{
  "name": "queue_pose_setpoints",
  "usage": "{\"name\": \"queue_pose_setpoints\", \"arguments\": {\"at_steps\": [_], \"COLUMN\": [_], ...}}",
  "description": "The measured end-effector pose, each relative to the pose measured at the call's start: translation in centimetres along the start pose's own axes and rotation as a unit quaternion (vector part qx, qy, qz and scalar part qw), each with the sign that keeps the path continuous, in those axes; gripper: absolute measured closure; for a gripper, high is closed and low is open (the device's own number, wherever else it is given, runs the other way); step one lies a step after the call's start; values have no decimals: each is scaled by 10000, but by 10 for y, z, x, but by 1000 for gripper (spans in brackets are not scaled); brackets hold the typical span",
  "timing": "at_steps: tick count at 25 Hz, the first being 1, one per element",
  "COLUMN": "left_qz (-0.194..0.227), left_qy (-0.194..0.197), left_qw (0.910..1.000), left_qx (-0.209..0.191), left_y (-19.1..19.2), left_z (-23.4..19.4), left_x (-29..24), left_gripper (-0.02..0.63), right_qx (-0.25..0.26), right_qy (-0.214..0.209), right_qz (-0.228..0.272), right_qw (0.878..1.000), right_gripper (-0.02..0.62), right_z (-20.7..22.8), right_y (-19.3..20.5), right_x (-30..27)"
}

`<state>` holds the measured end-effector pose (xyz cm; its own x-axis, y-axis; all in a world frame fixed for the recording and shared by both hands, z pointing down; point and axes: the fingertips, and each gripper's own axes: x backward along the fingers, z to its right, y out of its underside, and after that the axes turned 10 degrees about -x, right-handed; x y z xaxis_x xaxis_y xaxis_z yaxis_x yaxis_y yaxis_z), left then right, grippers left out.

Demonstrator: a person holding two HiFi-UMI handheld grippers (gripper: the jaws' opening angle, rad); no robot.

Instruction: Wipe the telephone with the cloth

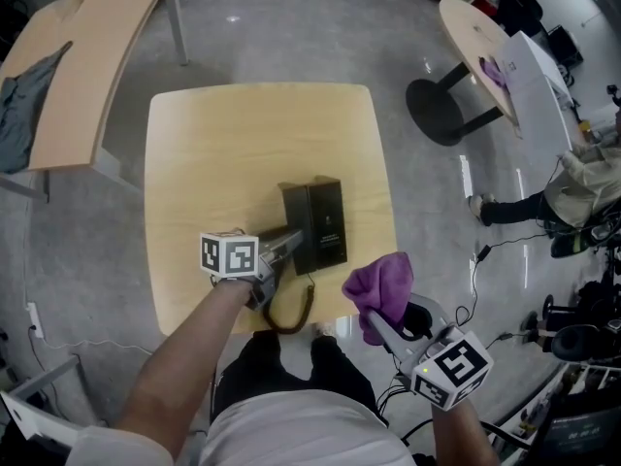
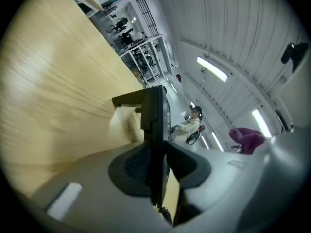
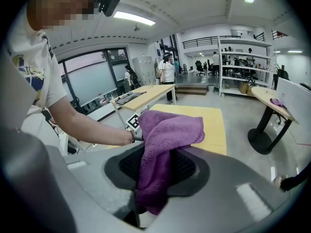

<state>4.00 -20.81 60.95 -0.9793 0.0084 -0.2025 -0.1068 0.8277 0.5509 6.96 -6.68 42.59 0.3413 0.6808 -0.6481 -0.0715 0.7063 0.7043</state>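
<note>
Grips show only in the gripper views: left gripper clamps the telephone edge, right gripper clamps the cloth.

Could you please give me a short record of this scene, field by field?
telephone: black, on the wooden table, toward its near edge
left tongs: closed on the telephone's near left part
right tongs: closed on the purple cloth, off the table's near right corner
cord: coiled, at the table's near edge
wiping: not yet begun; cloth apart from telephone
</note>
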Motion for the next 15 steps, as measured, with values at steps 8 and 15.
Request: {"name": "queue_pose_setpoints", "arguments": {"at_steps": [8,15], "left_qz": [9,71], "left_qy": [-225,-244], "left_qw": [9997,9996], "left_qx": [-121,-121], "left_y": [-3,-4], "left_z": [5,8], "left_x": [3,8], "left_gripper": [520,523], "right_qx": [36,4], "right_qy": [-18,-29], "right_qz": [64,137], "right_qw": [10000,9999], "right_gripper": [480,480], "right_z": [-3,-2], "right_y": [-6,-2], "right_x": [0,4]}}
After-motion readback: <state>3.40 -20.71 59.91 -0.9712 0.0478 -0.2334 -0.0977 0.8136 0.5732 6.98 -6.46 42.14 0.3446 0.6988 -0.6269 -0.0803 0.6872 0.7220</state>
